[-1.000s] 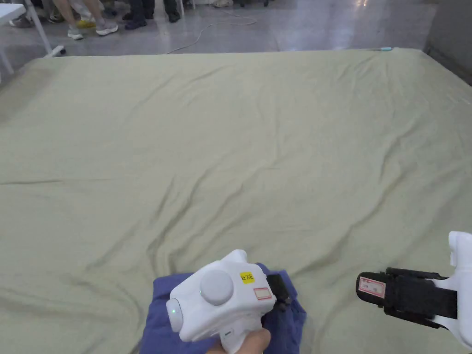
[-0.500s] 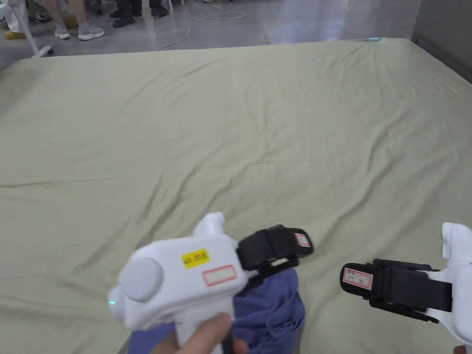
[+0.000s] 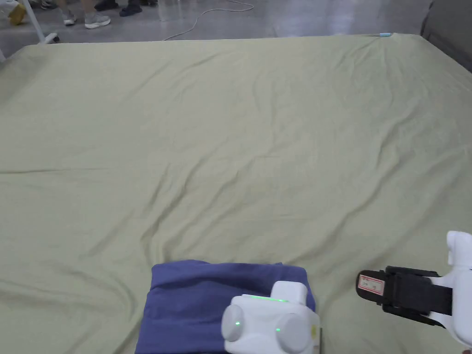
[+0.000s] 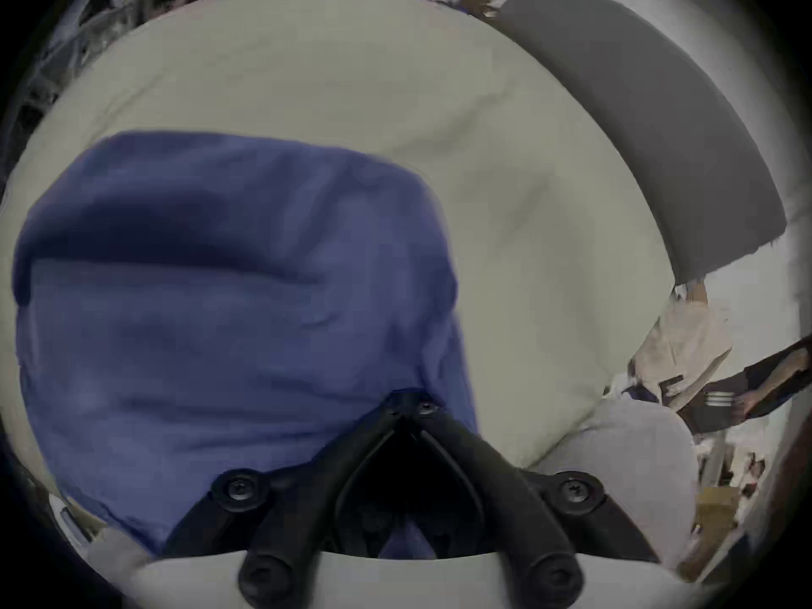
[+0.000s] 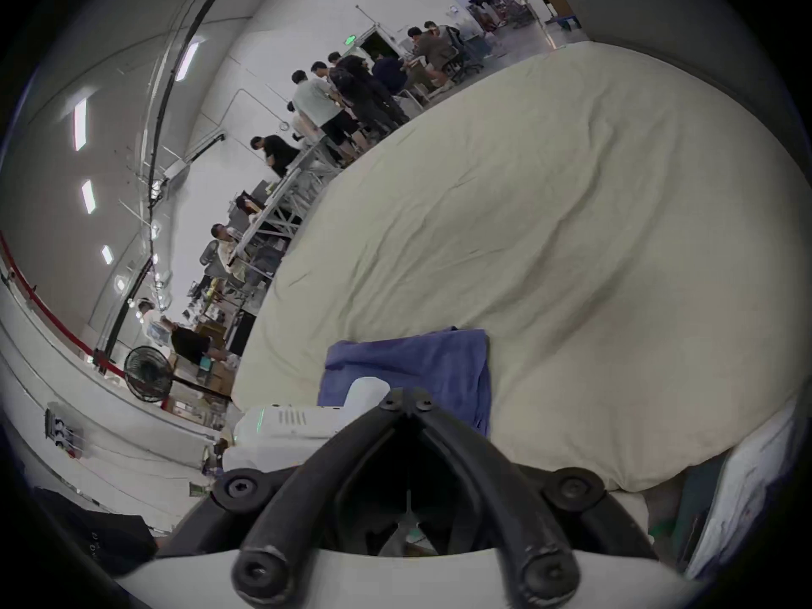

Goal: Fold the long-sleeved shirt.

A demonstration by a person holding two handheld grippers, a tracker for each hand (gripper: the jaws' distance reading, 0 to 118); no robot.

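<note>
The blue shirt (image 3: 207, 304) is lying folded into a compact rectangle at the near edge of the bed, on the wrinkled olive-green sheet (image 3: 239, 138), roughly midway along that edge. The left gripper (image 4: 408, 403) is sitting directly over the right near part of the shirt; in the head view its white body (image 3: 269, 325) is covering that part. In the left gripper view, its two black jaws are meeting at the tips, pressed together against the blue fabric; whether any cloth is caught between them cannot be told. The right gripper (image 3: 371, 285) is hovering above the sheet to the right of the shirt, apart from it, pointing left. In the right gripper view, its jaws are lying together at the tips with nothing between them.
</note>
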